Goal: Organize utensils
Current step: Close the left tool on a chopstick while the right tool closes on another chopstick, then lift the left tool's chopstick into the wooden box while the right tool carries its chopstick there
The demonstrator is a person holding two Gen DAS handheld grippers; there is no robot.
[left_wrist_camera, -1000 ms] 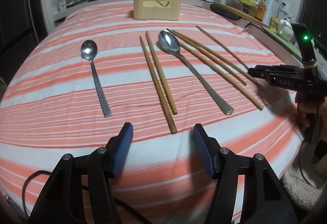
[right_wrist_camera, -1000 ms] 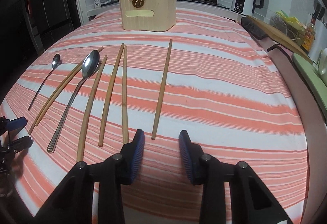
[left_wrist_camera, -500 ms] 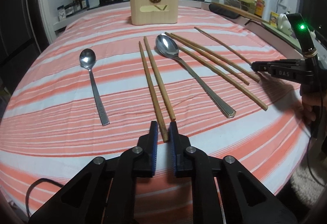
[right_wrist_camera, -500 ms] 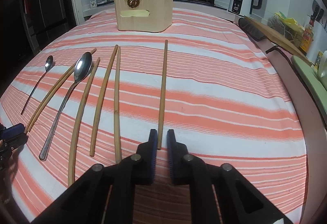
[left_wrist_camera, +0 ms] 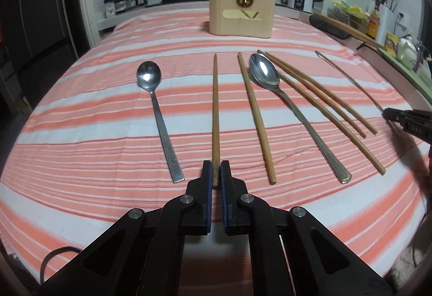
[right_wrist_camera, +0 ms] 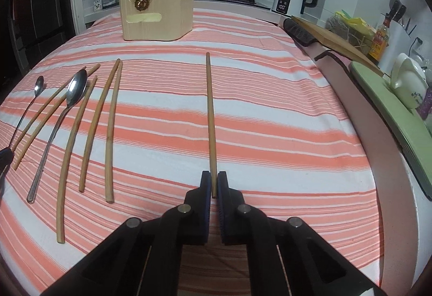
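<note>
Only near ends hidden — left gripper [left_wrist_camera: 215, 170] fingers clenched on chopstick [left_wrist_camera: 215, 107], right gripper [right_wrist_camera: 213, 181] fingers on another chopstick [right_wrist_camera: 210, 112].

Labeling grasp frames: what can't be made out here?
- Holder contents: both views, its front wall hides them.
- Gripped end of each chopstick: covered by the pads.
- Right gripper in left view: cut by the edge.
- Small spoon handle in right view: behind the left gripper.

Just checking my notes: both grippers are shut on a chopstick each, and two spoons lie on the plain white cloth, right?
Not quite: the cloth is striped orange and white, as the left wrist view shows. The left gripper and right gripper each do clamp a chopstick, with two spoons lying there.
</note>
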